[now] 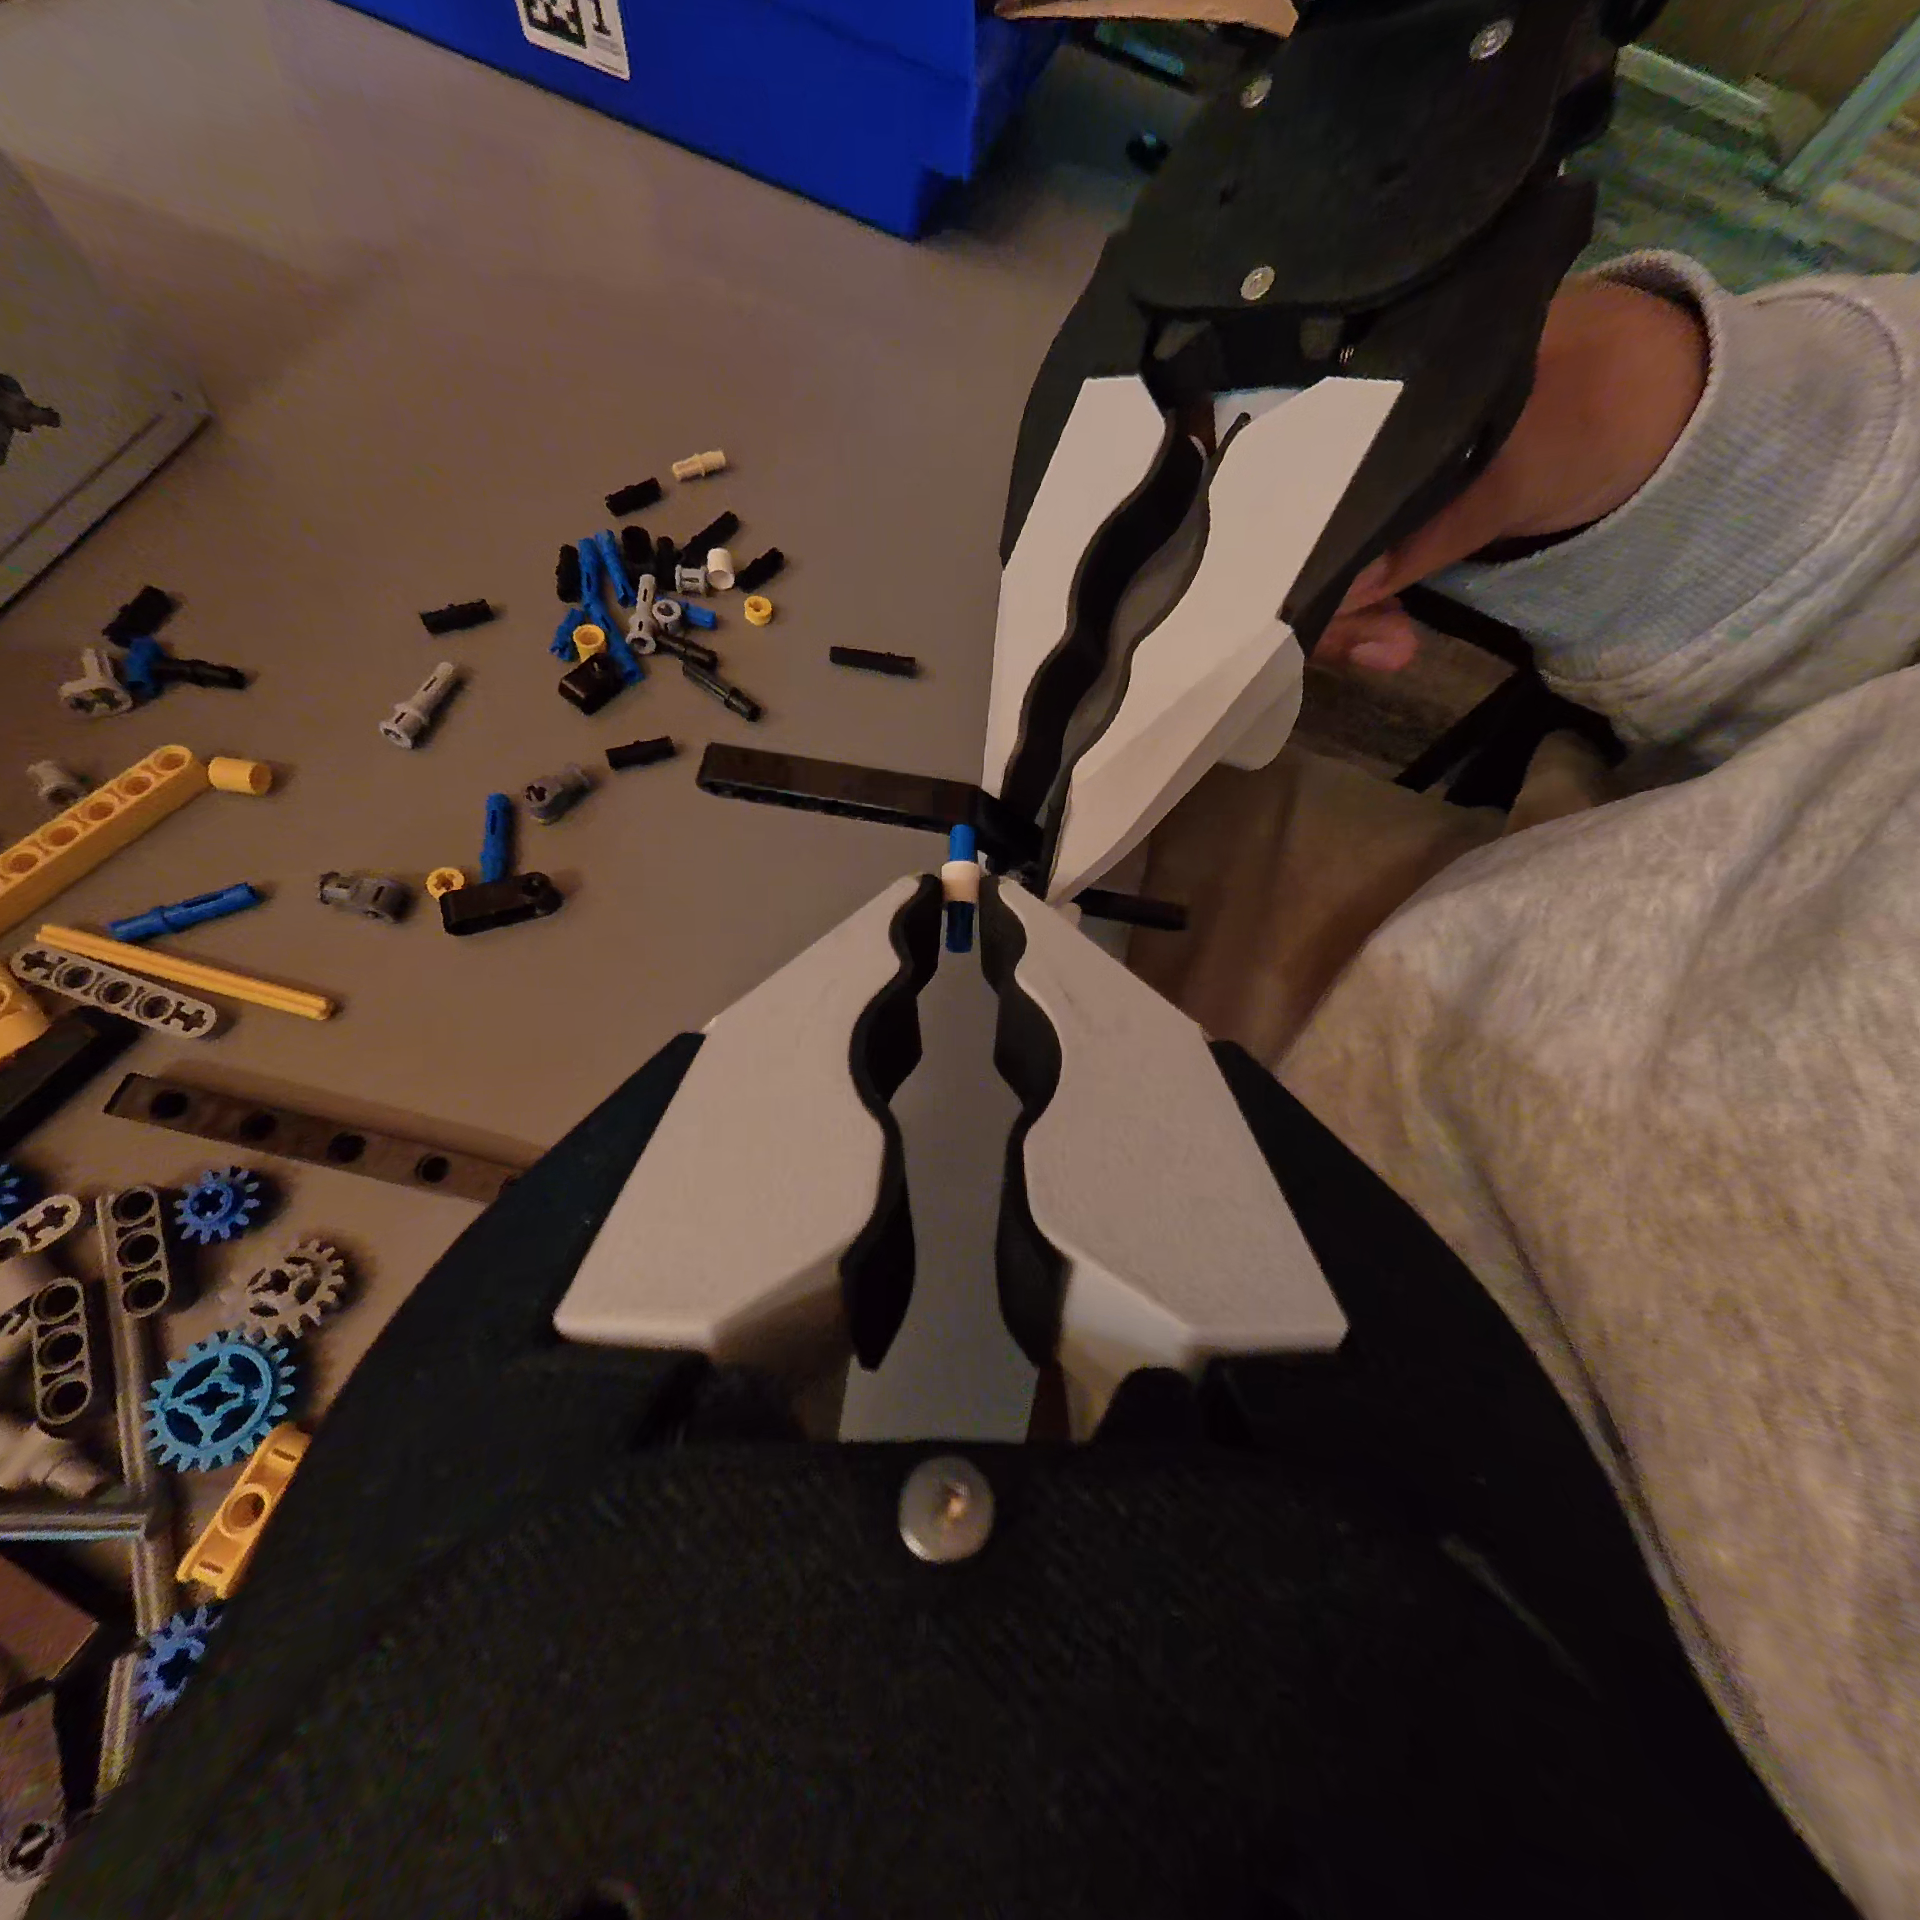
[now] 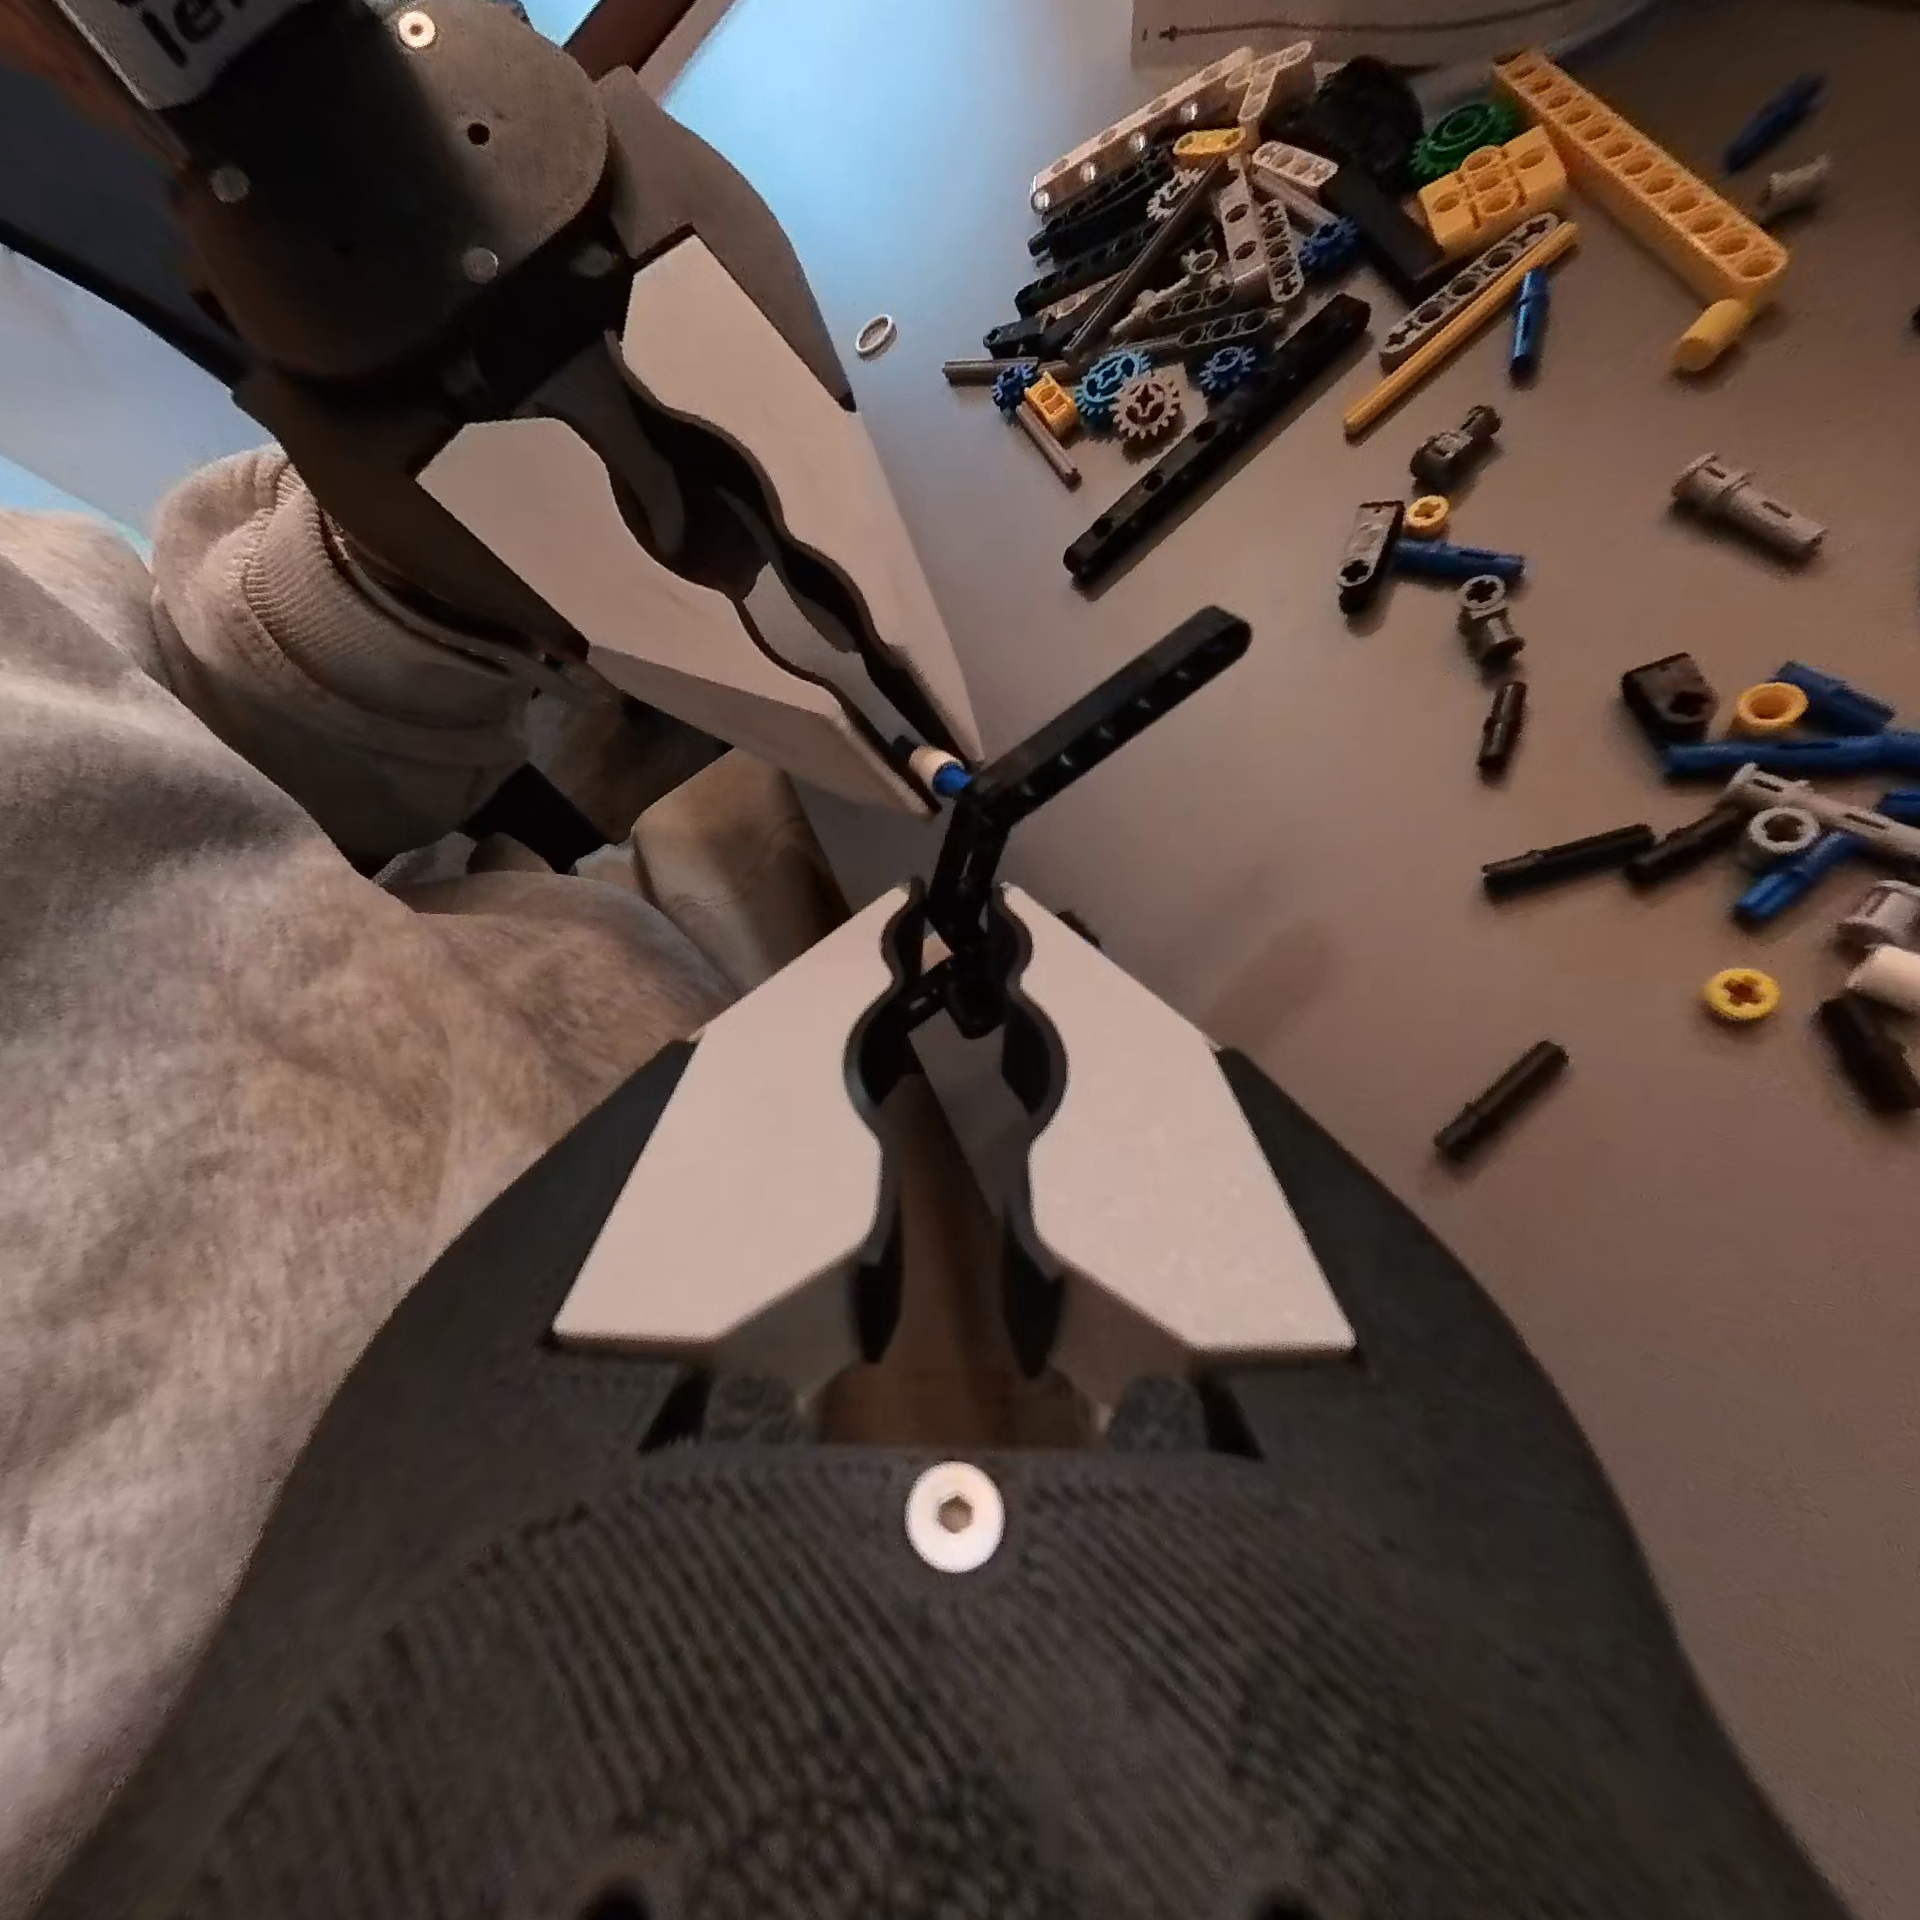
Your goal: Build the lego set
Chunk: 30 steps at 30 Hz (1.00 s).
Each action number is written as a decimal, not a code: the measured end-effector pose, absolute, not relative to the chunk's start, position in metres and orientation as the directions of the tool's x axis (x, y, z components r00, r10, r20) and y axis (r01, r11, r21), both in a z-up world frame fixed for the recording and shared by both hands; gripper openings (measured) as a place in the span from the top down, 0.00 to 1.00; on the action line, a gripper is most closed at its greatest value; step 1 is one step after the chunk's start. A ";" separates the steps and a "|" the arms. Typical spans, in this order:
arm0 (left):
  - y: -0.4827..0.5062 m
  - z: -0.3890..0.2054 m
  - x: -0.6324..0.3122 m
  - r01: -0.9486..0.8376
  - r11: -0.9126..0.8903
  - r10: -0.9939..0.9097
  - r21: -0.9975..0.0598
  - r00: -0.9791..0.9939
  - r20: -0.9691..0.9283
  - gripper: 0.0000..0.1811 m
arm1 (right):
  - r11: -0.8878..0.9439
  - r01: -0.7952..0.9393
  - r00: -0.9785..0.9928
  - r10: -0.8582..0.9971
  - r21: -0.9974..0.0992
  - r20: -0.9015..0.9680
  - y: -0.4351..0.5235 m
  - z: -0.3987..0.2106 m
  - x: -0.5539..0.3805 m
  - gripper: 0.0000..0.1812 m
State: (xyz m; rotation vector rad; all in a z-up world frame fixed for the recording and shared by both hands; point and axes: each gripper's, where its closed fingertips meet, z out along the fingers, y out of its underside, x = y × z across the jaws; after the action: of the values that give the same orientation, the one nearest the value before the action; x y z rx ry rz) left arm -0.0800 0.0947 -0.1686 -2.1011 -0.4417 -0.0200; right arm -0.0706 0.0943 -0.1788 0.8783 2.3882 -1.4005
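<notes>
My left gripper [image 1: 961, 902] is shut on a blue pin with a white bush [image 1: 961, 878]. The pin's tip meets the corner of a black angled beam [image 1: 831, 787]. My right gripper [image 2: 961, 935] is shut on that black beam [image 2: 1112, 701], which sticks up and to the right from its jaws. In the right wrist view the left gripper [image 2: 940, 774] comes in from the upper left with the blue and white pin [image 2: 933, 771] touching the beam's bend. In the left wrist view the right gripper [image 1: 1023, 847] comes down from above.
Loose pins, axles and bushes [image 1: 644, 603] lie on the grey table [image 1: 520, 343], with gears and beams [image 1: 208, 1392] at the left. A yellow beam [image 2: 1642, 171] and a parts pile [image 2: 1195, 270] lie far right. A blue box [image 1: 790, 83] stands behind. A grey sleeve [image 1: 1662, 1143] is close. The grippers are tip to tip, or close to it.
</notes>
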 end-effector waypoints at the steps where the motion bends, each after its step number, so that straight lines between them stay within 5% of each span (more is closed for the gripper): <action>1: 0.095 -0.169 -0.081 0.319 -0.478 0.306 -0.818 0.934 0.186 0.97 | 0.359 0.602 -0.792 0.379 -0.713 -0.479 0.094 -0.179 -0.071 0.94; 8: 0.090 -0.177 -0.086 0.344 -0.487 0.331 -0.803 0.923 0.195 0.97 | 0.296 0.628 -0.768 0.385 -0.720 -0.512 0.099 -0.176 -0.078 0.86; 30: 0.065 -0.190 -0.080 0.466 -0.455 0.363 -0.759 0.875 0.319 0.97 | 0.218 0.726 -0.673 0.421 -0.652 -0.608 0.080 -0.182 -0.094 0.86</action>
State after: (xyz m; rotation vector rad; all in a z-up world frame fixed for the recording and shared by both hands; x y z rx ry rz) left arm -0.0799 0.0653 -0.1902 -2.0928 -0.5988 -0.1364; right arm -0.0945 0.0802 -0.1820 1.0746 2.1957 -1.4367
